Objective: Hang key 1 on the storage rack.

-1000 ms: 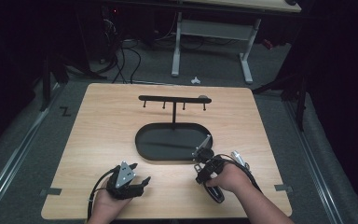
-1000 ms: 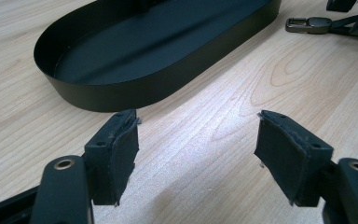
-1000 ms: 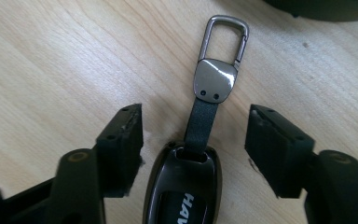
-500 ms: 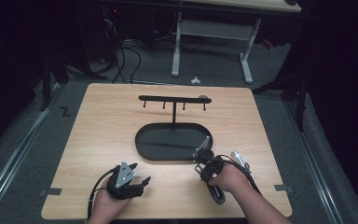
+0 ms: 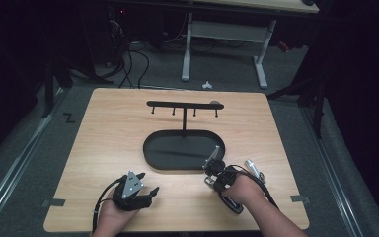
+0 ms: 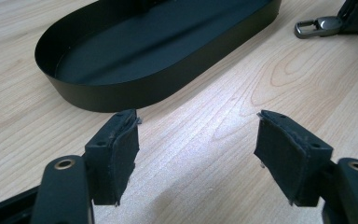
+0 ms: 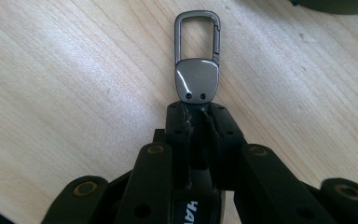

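Two grippers work the counter [image 5: 103, 128]: the left gripper [image 6: 196, 149] hangs empty, fingers apart, while the right gripper [image 7: 196, 122], fingers just closed on the keychain clip [image 7: 196, 60] beside the black tray [image 5: 177, 150], likely next lifts it toward the hook rack [image 5: 183, 105] beyond.

Bench: pale wooden bench [image 5: 103, 148], square with rounded corners, standing on grey carpet.
Tray: black oval metal tray [image 5: 158, 158] near the bench's middle.
Rack: black T-shaped metal rack [image 5: 184, 105] with small pegs hanging under its bar, rising from the tray's far edge.
Background: white-legged desk frame [image 5: 187, 49] and tangled black cables [image 5: 128, 54] on the floor beyond.
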The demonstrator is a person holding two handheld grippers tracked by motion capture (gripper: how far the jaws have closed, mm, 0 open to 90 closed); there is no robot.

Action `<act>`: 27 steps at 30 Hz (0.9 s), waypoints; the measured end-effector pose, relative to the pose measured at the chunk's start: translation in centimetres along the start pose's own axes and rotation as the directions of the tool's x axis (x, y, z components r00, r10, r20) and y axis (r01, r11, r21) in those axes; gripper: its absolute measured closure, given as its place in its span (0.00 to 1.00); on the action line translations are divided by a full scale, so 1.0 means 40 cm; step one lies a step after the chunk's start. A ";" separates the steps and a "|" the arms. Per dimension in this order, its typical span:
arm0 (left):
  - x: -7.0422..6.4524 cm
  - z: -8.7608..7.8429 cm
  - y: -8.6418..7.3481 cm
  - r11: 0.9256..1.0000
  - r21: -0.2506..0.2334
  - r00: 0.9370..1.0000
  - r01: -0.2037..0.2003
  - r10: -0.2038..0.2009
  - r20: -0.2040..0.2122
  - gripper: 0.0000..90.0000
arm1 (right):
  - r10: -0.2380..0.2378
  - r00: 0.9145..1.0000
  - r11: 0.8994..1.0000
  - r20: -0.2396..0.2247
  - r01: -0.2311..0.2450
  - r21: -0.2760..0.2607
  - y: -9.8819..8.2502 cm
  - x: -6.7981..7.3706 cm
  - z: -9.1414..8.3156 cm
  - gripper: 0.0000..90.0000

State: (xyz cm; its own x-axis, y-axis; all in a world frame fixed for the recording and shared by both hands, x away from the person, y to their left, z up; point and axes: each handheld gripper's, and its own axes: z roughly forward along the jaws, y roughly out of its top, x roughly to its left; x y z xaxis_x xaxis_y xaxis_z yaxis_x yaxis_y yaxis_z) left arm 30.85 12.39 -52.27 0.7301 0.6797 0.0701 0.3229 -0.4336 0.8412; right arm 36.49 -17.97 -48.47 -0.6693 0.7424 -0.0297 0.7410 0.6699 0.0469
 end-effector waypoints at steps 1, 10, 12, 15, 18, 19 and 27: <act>0.000 0.000 0.000 1.000 -0.001 1.000 0.000 0.000 0.001 0.34 | 0.025 1.000 1.000 -0.007 -0.025 -0.005 -0.004 -0.002 -0.011 0.89; -0.002 0.001 0.001 1.000 0.001 1.000 -0.004 0.004 0.003 0.34 | 0.033 0.999 0.998 -0.015 -0.034 -0.056 -0.028 -0.021 -0.062 0.89; -0.003 0.001 0.000 1.000 0.001 1.000 -0.004 0.004 0.002 0.34 | 0.024 1.000 0.998 -0.012 -0.025 -0.064 -0.032 -0.025 -0.070 0.89; -0.003 0.000 0.000 1.000 -0.001 1.000 -0.002 0.002 0.003 0.34 | 0.040 0.999 0.996 -0.013 -0.041 -0.074 -0.040 -0.028 -0.092 0.89; -0.002 -0.001 0.000 1.000 -0.003 1.000 -0.001 0.001 0.002 0.34 | 0.066 0.998 0.995 -0.016 -0.067 -0.069 -0.044 -0.025 -0.104 0.89; -0.002 -0.001 0.000 1.000 -0.007 1.000 -0.001 0.001 -0.001 0.34 | 0.069 0.997 0.994 -0.018 -0.070 -0.080 -0.047 -0.025 -0.116 0.89; -0.002 -0.002 0.001 1.000 -0.012 1.000 0.000 0.000 -0.002 0.34 | 0.037 0.999 0.992 -0.022 -0.039 -0.122 -0.045 -0.018 -0.158 0.89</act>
State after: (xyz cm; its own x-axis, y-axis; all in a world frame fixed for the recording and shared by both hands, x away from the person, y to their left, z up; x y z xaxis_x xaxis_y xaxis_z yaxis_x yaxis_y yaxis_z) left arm 30.75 12.37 -52.20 0.7286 0.6813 0.0711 0.3160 -0.4264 0.8476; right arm 35.28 -19.78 -42.24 -0.6425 0.7663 -0.0060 0.7545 0.6340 0.1696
